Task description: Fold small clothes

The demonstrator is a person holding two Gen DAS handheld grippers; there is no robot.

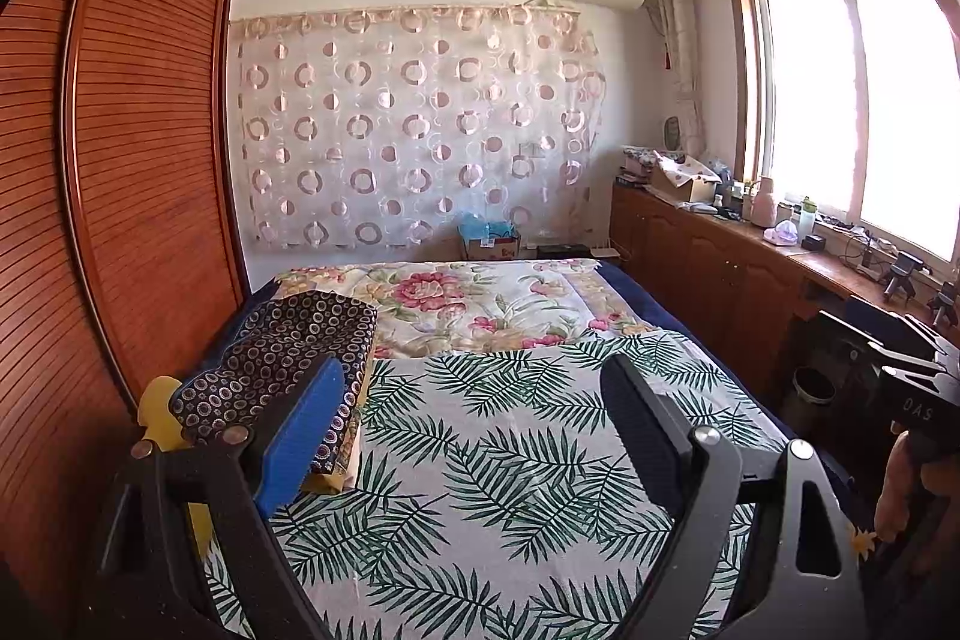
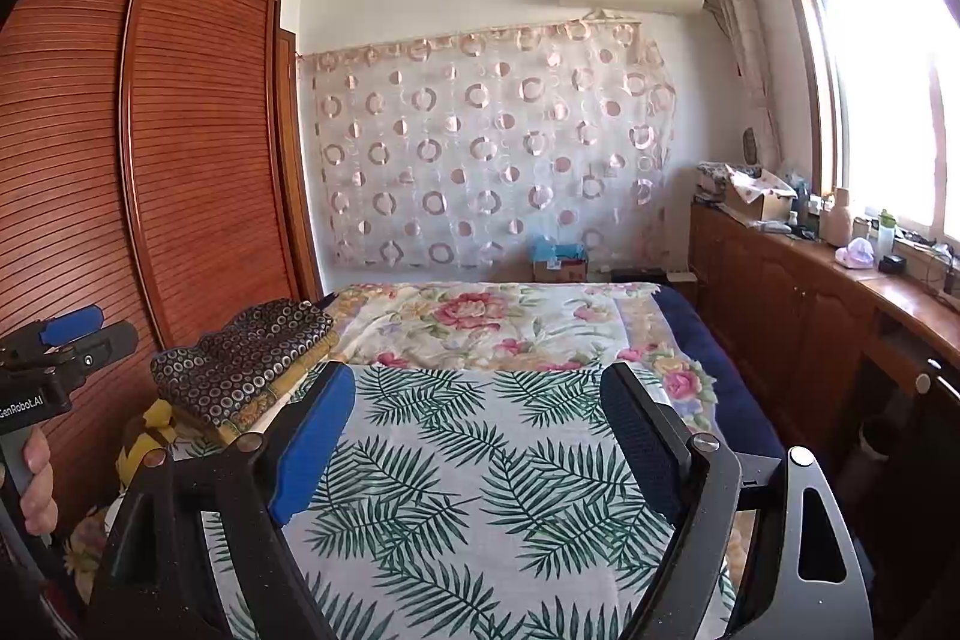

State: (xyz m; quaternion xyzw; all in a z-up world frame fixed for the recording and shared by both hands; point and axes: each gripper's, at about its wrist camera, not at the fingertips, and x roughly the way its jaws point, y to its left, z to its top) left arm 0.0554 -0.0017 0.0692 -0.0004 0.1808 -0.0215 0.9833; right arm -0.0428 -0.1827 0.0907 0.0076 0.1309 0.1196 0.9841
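A stack of folded clothes, topped by a dark garment with ring dots (image 1: 282,364), lies at the left side of the bed; it also shows in the right wrist view (image 2: 246,367). My left gripper (image 1: 474,388) is open and empty, held above the palm-leaf cloth (image 1: 510,460), just right of the stack. My right gripper (image 2: 474,394) is open and empty above the same leaf cloth (image 2: 480,460). The left gripper also shows at the left edge of the right wrist view (image 2: 78,331), the right gripper at the right edge of the left wrist view (image 1: 912,388).
A floral sheet (image 1: 468,304) covers the far half of the bed. A wooden slatted wardrobe (image 1: 138,160) stands close on the left. A wooden cabinet (image 1: 720,268) with clutter runs under the window on the right. A cardboard box (image 1: 489,244) sits beyond the bed.
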